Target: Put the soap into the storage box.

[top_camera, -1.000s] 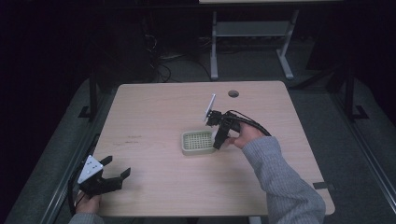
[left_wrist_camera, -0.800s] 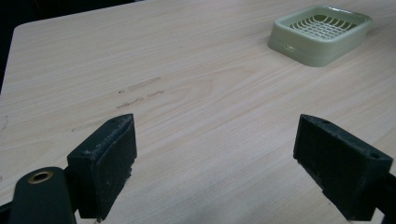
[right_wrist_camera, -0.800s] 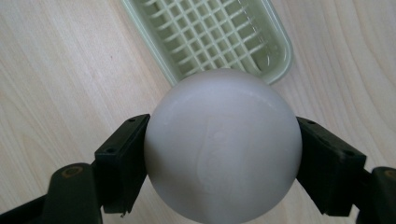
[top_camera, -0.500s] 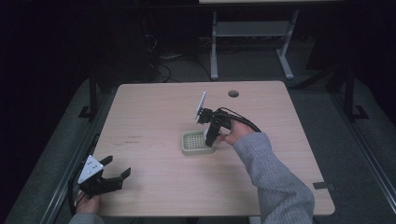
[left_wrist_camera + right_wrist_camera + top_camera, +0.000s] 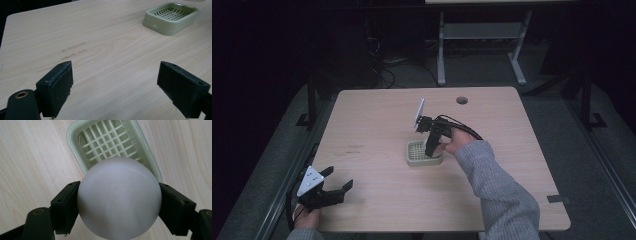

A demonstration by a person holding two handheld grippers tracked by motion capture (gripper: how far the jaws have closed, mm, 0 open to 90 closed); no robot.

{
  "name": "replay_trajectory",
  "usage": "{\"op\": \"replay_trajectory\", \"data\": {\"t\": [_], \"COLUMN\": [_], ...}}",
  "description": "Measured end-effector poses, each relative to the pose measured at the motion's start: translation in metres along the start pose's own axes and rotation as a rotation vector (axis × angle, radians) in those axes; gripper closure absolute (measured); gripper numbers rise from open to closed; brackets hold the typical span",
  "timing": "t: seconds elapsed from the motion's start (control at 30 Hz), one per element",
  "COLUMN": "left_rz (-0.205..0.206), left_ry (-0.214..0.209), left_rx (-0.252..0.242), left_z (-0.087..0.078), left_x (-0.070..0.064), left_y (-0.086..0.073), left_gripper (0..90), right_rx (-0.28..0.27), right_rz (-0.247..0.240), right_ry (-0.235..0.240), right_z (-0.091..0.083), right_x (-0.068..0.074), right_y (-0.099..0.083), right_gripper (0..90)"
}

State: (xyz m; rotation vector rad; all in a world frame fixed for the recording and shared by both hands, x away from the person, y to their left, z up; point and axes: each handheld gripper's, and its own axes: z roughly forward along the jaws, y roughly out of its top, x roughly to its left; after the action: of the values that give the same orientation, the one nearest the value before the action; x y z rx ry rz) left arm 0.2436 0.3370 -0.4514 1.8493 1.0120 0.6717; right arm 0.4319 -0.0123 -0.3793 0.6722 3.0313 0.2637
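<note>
Two black jaws of the right gripper (image 5: 117,207) clamp a smooth white round soap (image 5: 118,197) above the pale green slatted plastic dish (image 5: 75,132); lowering it centred before release looks wisest.

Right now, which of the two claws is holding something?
The right claw, over the green soap dish, is the one: its jaws clamp a round white soap. The left claw, near the table's corner, stands wide open with nothing between its jaws.

Left tongs (image 5: 343,187) agape, right tongs (image 5: 118,203) clamped
</note>
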Motion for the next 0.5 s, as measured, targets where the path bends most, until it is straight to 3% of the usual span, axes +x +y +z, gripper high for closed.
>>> {"op": "replay_trajectory", "data": {"t": [0.5], "left_rz": [-0.006], "left_ry": [0.001], "left_rx": [-0.001], "left_z": [-0.001], "left_x": [0.000], "left_y": [0.000], "left_gripper": [12.9], "right_rx": [0.002], "right_rz": [-0.014], "right_ry": [0.013], "right_z": [0.009], "right_x": [0.001], "right_y": [0.014], "right_gripper": [23.5]}}
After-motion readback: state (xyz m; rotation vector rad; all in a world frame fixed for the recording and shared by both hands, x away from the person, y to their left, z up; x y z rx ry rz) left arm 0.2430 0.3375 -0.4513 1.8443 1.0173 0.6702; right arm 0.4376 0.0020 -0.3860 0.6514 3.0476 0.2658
